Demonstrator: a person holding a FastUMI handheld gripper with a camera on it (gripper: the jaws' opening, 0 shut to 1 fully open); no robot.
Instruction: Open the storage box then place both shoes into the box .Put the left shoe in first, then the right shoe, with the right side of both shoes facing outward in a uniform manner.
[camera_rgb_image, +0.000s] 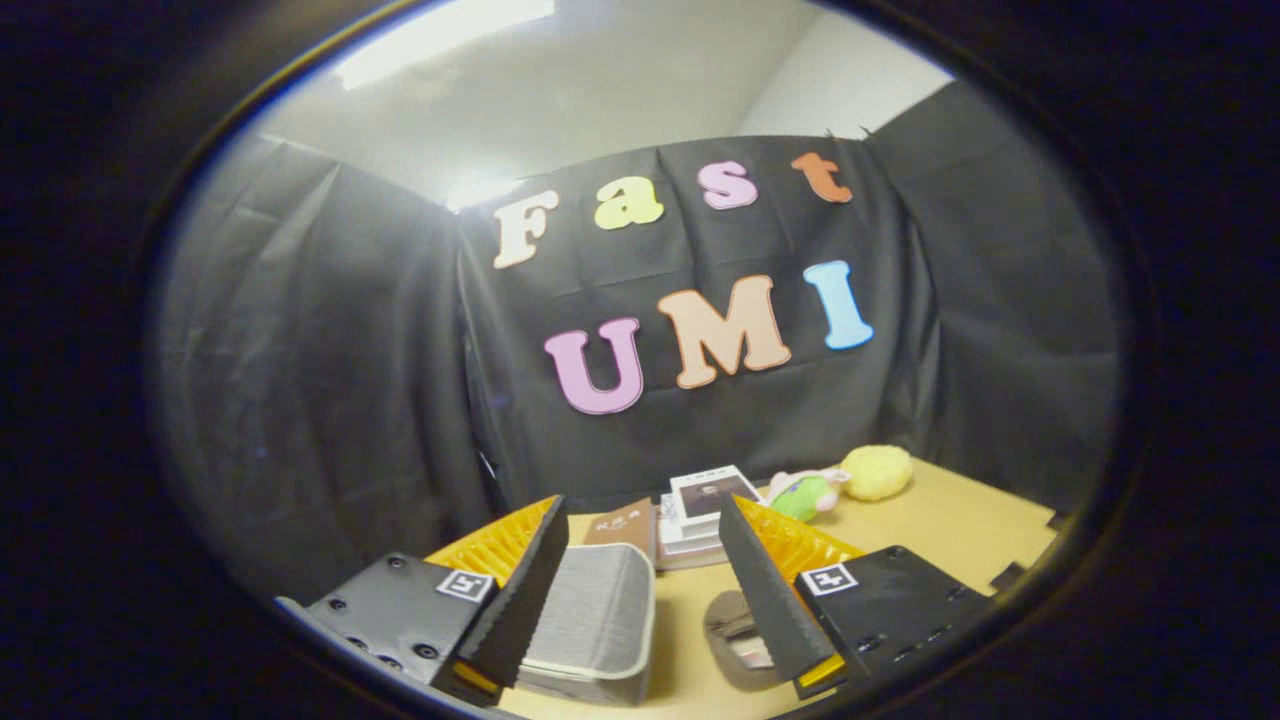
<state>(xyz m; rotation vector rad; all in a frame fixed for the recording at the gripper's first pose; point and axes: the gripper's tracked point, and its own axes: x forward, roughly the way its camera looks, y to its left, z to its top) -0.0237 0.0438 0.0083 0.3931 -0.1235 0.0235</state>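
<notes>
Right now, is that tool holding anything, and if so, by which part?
Nothing is held. The tool is open above the table, with the grey box by one finger and a shoe by the other.

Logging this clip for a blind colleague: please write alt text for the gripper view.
The open gripper hangs above a tan table, a grey storage box between its fingers and a shoe beside the right finger. Beyond lie stacked books and plush toys.

Your gripper (645, 590) is open, with bare counter (950, 530) between its fingers. A grey shoe (595, 620) sits against the left finger; stacked books (700, 515) block straight ahead.
</notes>
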